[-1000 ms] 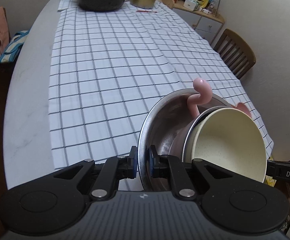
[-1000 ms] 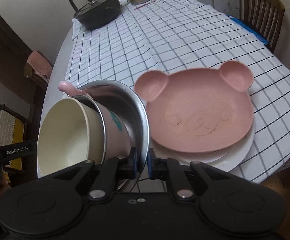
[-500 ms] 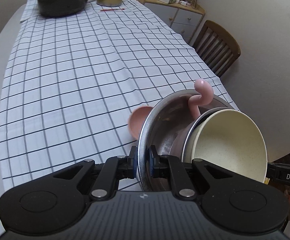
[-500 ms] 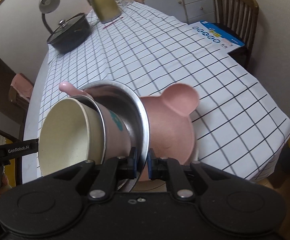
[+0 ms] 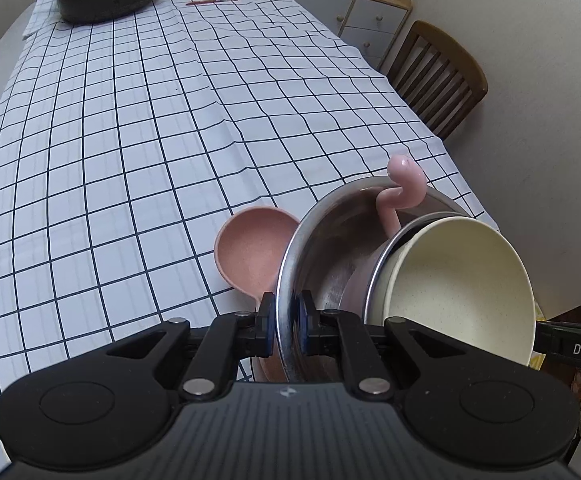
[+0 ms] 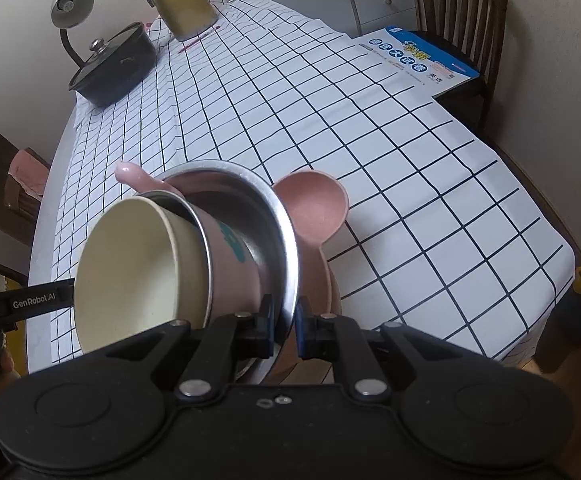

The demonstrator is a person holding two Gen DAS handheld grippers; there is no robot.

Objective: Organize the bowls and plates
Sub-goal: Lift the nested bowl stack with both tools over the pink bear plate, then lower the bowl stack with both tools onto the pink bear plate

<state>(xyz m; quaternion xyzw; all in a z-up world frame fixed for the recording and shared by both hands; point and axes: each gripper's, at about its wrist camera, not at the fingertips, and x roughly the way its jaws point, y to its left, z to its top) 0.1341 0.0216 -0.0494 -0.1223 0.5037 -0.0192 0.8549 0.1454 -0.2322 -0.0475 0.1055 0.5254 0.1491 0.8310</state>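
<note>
metal bowl (image 5: 330, 240): above the bear plate (image 5: 250, 252)
cup (image 6: 226, 264): inside the bowl
pot (image 6: 114, 68): table's far end

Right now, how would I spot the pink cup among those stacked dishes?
Find the checked tablecloth, then the steel bowl both grippers hold tilted at its near edge. The pink cup lies inside it, around the cream bowl; only it has a curly handle.
</note>
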